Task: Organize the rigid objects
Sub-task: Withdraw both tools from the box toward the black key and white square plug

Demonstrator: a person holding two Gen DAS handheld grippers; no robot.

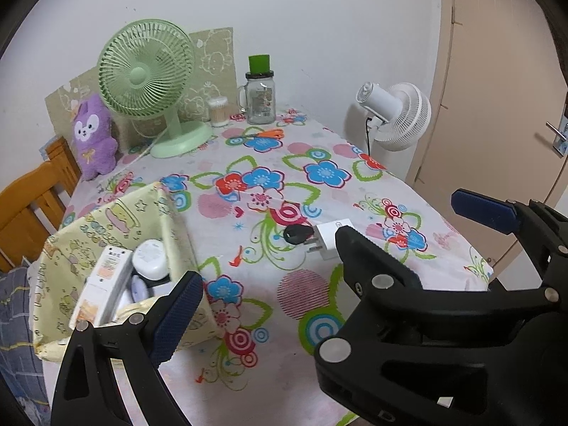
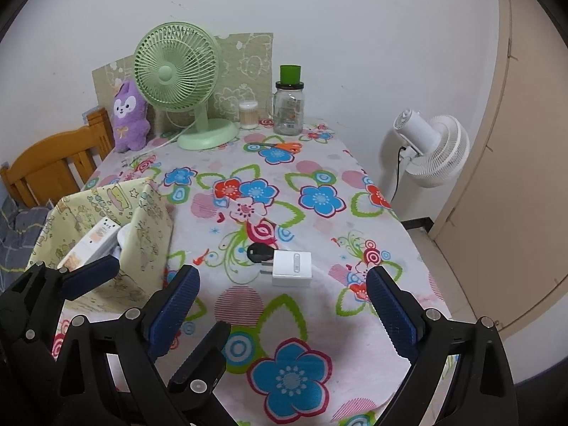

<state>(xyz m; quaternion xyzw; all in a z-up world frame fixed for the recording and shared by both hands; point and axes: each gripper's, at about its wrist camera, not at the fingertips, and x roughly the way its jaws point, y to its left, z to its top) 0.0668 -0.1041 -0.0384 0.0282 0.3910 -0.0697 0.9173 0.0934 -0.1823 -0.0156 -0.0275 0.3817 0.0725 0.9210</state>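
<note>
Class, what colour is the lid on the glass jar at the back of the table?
Green lid, clearest in the right wrist view.

Open tablecloth (image 2: 305, 319) before white plug (image 2: 291, 269); yellow bin (image 2: 142, 248) leftward

Both grippers up in the air, side by side — left gripper (image 2: 106, 277) and right gripper (image 2: 284, 305) both spread wide, gripping nothing.

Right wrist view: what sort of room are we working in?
Probably a bedroom or small living room at home. A floral tablecloth covers the table, a purple plush toy sits beside a green desk fan at the wall, and a door stands at right.
</note>
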